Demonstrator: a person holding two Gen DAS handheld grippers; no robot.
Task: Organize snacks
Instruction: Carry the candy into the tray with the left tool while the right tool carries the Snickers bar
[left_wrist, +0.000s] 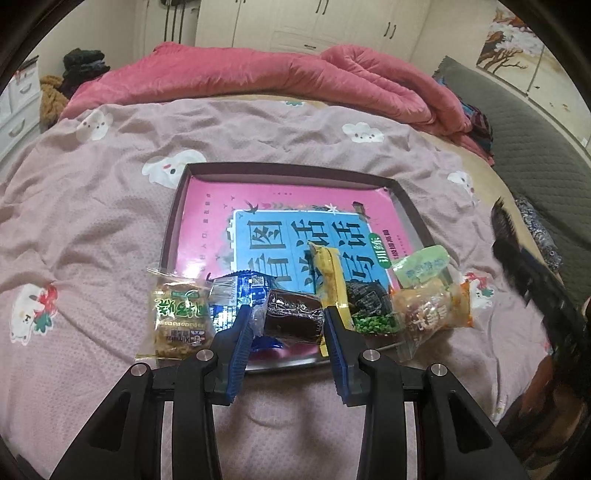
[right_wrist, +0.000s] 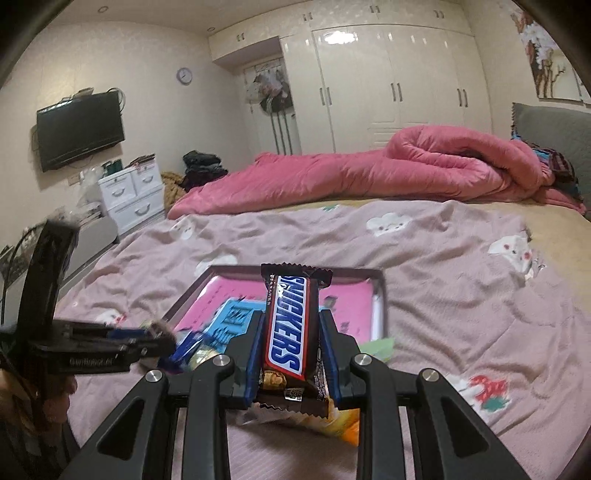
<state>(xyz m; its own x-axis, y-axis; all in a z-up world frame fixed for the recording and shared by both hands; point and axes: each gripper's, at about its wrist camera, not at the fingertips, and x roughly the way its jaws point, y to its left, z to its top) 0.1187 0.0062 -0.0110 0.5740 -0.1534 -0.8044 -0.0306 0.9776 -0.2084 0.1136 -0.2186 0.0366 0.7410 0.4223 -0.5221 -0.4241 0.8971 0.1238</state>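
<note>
Right now the right claw (right_wrist: 291, 354) is gripping a chocolate bar (right_wrist: 288, 325) by its long sides, the bar's long axis pointing straight ahead toward the tray (right_wrist: 380, 291) lying just beyond and below on the bed (right_wrist: 443, 295). Meanwhile the left claw (left_wrist: 290, 328) is clasping a dark wrapped snack (left_wrist: 291, 317) above the tray's near edge, other snack packets sitting on either side of it.

A brown, red and blue wrapper is seen on the Snickers bar (right_wrist: 286, 325). The bedsheet (left_wrist: 110, 229) is coloured dusty pink with white animal prints. The book (left_wrist: 295, 229) is pink and blue.
</note>
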